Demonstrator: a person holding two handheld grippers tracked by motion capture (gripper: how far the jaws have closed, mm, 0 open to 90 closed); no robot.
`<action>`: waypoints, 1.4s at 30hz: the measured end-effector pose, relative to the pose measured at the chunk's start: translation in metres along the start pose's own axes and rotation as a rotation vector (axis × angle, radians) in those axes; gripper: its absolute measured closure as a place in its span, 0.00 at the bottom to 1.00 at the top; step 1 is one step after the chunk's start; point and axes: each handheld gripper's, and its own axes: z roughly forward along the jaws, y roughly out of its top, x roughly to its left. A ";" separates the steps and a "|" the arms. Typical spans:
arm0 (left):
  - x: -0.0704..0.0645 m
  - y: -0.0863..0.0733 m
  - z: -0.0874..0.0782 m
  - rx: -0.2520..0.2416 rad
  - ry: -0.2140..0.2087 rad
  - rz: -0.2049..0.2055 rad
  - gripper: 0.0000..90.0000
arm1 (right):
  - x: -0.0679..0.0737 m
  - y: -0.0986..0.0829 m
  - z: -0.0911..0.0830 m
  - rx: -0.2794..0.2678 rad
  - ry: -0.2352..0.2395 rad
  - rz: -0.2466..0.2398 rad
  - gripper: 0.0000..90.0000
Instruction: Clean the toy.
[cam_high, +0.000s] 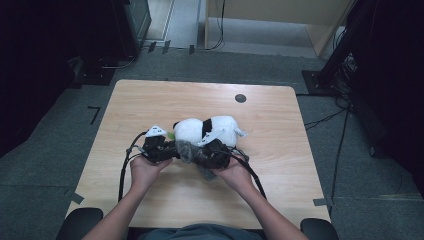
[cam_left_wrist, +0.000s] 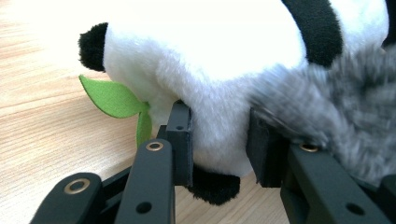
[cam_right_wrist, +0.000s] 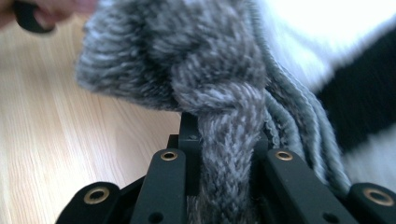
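Grey scarf (cam_right_wrist: 224, 140) sits clamped in the right gripper (cam_right_wrist: 223, 154), left gripper (cam_left_wrist: 219, 140) pinching the half-hidden panda (cam_left_wrist: 210, 70).

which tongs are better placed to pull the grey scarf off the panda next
Right. The right tongs are already shut on the grey scarf, while the left tongs clamp the panda, so they likely suit bracing it.
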 end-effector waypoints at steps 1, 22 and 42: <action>0.000 0.000 0.000 -0.002 -0.002 -0.001 0.73 | -0.002 -0.003 -0.002 0.009 -0.004 0.005 0.86; -0.002 0.001 0.000 0.007 -0.008 0.009 0.75 | -0.040 -0.046 -0.048 0.075 -0.020 0.139 0.84; 0.000 0.003 -0.001 0.010 -0.006 -0.006 0.75 | -0.075 -0.074 -0.103 -0.024 -0.117 0.316 0.85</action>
